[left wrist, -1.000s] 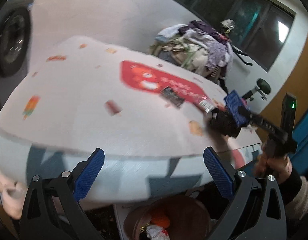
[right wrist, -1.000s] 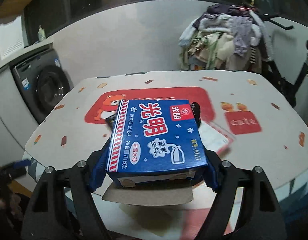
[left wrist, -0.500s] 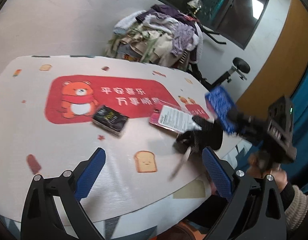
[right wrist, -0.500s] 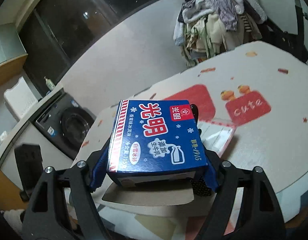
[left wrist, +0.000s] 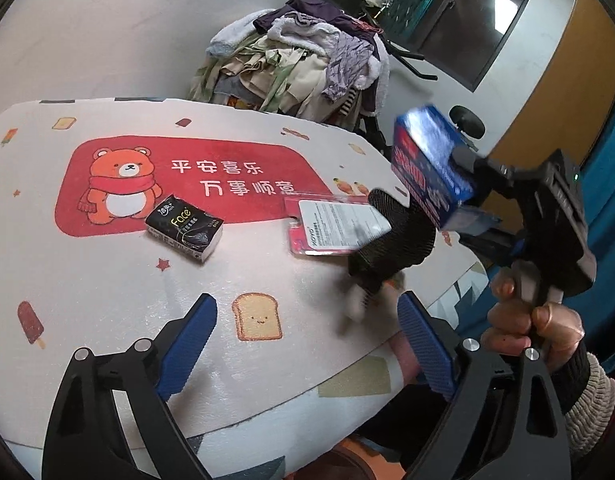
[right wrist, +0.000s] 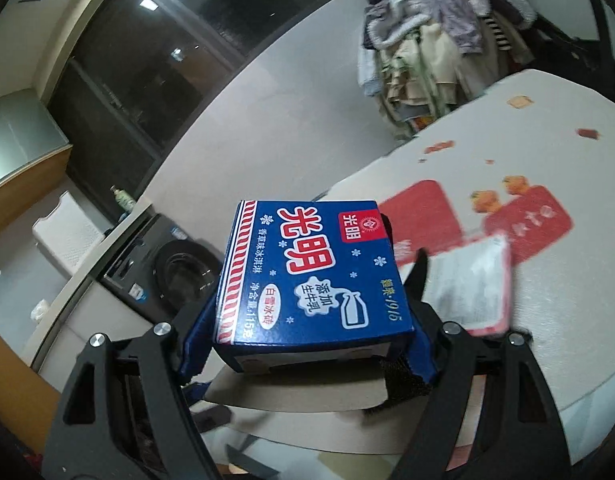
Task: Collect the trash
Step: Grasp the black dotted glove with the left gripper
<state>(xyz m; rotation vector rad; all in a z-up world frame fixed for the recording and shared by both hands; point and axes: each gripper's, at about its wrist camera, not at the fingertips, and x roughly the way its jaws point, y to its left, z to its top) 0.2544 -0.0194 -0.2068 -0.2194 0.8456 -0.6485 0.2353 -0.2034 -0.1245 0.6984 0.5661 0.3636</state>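
Observation:
My right gripper [right wrist: 307,344] is shut on a blue ice-cream carton [right wrist: 311,272], held above the table's near edge; the carton [left wrist: 431,168] also shows in the left wrist view at the right. My left gripper [left wrist: 307,340] is open and empty, low over the table's front edge. On the table lie a black tissue pack [left wrist: 185,232], a pink-and-white flat package [left wrist: 331,224] and a black mesh object [left wrist: 395,244], which is blurred.
The table [left wrist: 107,288] has a white patterned cloth with a red bear mat. A pile of clothes [left wrist: 303,64] stands behind it. A washing machine [right wrist: 175,276] is at the left. A bin rim [left wrist: 347,460] shows under the table's front edge.
My right gripper has lifted the blue carton higher and turned left. My left gripper rose from the bin to above the table. The black mesh object has shifted and blurs.

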